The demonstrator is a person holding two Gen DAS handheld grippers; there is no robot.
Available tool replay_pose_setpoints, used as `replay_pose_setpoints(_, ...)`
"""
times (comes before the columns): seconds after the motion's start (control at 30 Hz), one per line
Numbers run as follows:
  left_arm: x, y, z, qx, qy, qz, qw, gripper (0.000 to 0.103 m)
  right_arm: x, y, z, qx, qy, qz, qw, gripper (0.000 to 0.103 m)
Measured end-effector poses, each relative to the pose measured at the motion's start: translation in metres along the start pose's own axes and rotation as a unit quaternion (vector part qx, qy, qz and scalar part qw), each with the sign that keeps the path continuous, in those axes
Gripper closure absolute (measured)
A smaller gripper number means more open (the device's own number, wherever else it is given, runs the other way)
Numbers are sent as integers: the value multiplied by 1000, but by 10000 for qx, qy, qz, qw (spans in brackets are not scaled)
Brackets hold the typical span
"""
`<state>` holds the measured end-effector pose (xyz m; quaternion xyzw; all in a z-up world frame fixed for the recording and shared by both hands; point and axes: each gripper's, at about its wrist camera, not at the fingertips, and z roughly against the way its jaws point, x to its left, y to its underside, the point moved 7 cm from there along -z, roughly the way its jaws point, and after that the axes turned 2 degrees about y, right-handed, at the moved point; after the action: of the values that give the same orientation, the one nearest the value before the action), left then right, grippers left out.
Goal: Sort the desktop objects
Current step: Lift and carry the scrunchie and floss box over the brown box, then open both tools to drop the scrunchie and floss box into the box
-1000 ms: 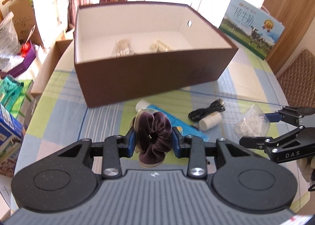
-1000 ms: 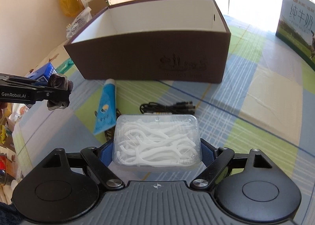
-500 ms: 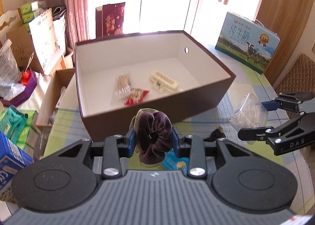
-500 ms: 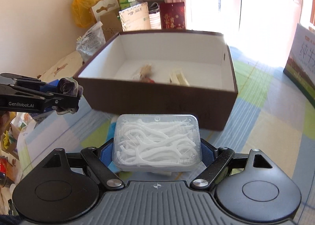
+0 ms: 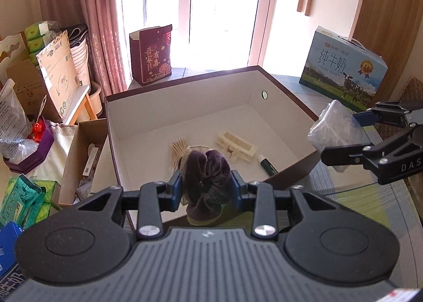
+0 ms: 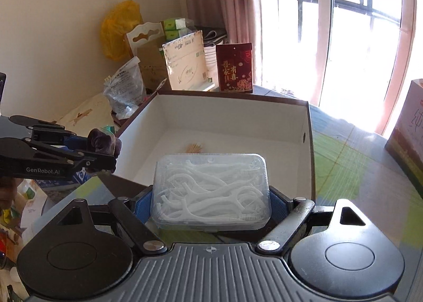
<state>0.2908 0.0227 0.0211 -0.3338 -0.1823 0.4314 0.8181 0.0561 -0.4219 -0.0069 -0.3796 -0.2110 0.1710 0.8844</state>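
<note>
Scrunchie [image 5: 205,177], soft and light, squashes in my clenched left jaws; right jaws clamp the stiff, slippery floss-pick box [image 6: 211,191] by its ends.

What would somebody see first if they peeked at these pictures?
Probably the big brown box with its white inside, in the middle of the checked table. Right in front of it, the left tongs pinch a fuzzy purple hair tie, and the right tongs clamp a clear case of white floss picks. Behind it all glows a bright window.
</note>
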Motion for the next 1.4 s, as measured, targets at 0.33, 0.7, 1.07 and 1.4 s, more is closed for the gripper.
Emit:
replay_pose_setpoints(0.33,29,-39,-48,249,-108,23,9996,72,-16,-42,-57,200,112,-257,9994,21)
replay_pose_setpoints(0.7,56,-52,-124,804,-292,-31,9963,72,-50,-65,-138,578,377,-420,9967,21)
replay_pose_setpoints(1.07,74,-61,-187,1257,-451,-51,9910,72,-74,-66,-187,1009,536,-459,9924,20)
replay_pose_setpoints(1.4,74,-56,-218,1455,-602,-37,9875,68,-84,-63,-206,1123,632,-407,9908,21)
